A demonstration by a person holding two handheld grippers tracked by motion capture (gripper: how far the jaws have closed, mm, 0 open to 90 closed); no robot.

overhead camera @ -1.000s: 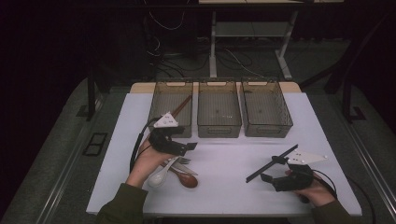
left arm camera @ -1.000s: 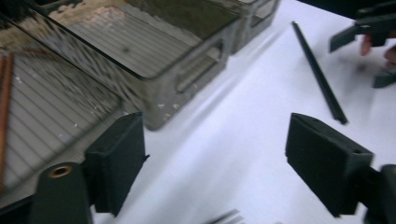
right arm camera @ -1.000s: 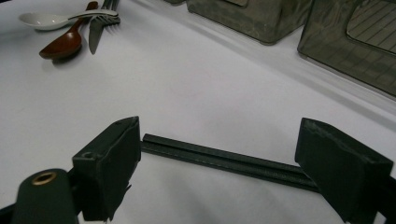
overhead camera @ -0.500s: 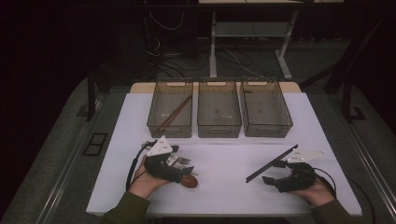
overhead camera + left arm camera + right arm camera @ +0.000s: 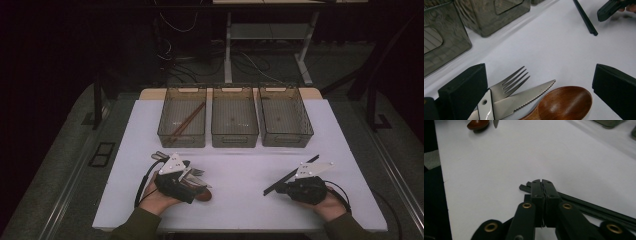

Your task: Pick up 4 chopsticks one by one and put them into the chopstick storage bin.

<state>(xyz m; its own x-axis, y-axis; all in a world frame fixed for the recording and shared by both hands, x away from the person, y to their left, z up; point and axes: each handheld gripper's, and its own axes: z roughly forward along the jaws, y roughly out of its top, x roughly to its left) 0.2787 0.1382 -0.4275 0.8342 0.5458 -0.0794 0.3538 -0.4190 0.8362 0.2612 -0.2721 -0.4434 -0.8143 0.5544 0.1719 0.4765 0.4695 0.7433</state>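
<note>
Left gripper hovers with jaws released over the wooden spoon (fork at its ten o'clock); right gripper sits clenched above black chopsticks on the surface.

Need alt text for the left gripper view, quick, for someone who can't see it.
The left gripper's two black jaws stand wide open over a wooden spoon, a serrated knife and a fork on the white table. Smoky bins stand behind; black chopsticks lie far off.
</note>
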